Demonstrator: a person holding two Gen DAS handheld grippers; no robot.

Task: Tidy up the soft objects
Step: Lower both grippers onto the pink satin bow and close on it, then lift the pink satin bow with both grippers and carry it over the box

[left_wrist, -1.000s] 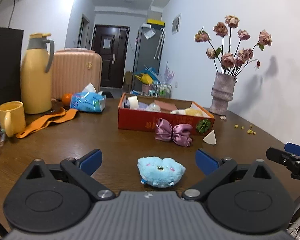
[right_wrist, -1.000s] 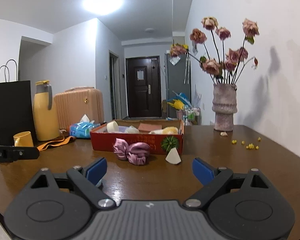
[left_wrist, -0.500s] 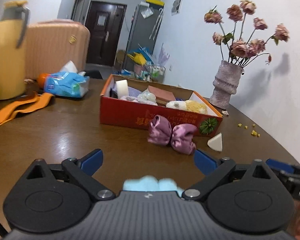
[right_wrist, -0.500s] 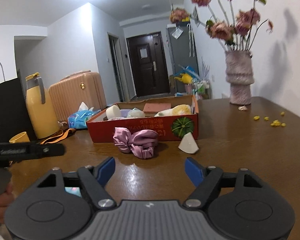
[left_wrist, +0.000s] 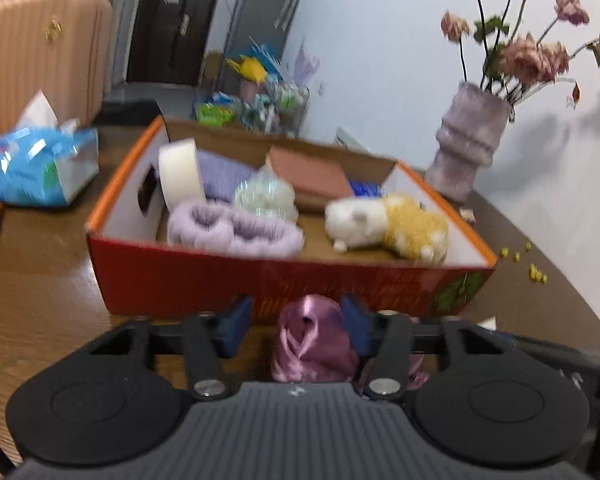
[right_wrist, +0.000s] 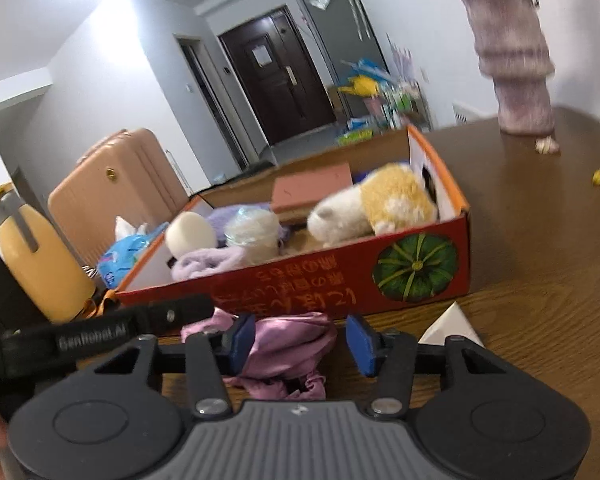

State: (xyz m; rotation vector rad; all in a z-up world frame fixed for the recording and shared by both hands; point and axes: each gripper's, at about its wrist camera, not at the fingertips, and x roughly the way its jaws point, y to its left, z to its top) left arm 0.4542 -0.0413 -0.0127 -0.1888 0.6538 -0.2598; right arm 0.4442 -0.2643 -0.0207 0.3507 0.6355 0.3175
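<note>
A purple satin bow (left_wrist: 314, 340) lies on the wooden table in front of the red cardboard box (left_wrist: 228, 284). My left gripper (left_wrist: 298, 326) is open, its blue pads on either side of the bow's left half. My right gripper (right_wrist: 300, 340) is open around the bow's right half (right_wrist: 288, 340). The box (right_wrist: 300, 284) holds a white and yellow plush (left_wrist: 388, 228), a lilac fluffy band (left_wrist: 236, 230), a tape roll (left_wrist: 180, 176) and other soft items. The left gripper's body (right_wrist: 100, 332) shows in the right wrist view.
A white sponge wedge (right_wrist: 450, 326) lies right of the bow. A vase of dried roses (left_wrist: 468, 152) stands behind the box at the right. A blue tissue pack (left_wrist: 32, 168), a yellow thermos (right_wrist: 36, 256) and a pink suitcase (right_wrist: 112, 184) are at the left.
Both grippers have moved forward over the table to the bow by the box and narrowed their jaws. The blue plush toy has dropped out of the left wrist view.
</note>
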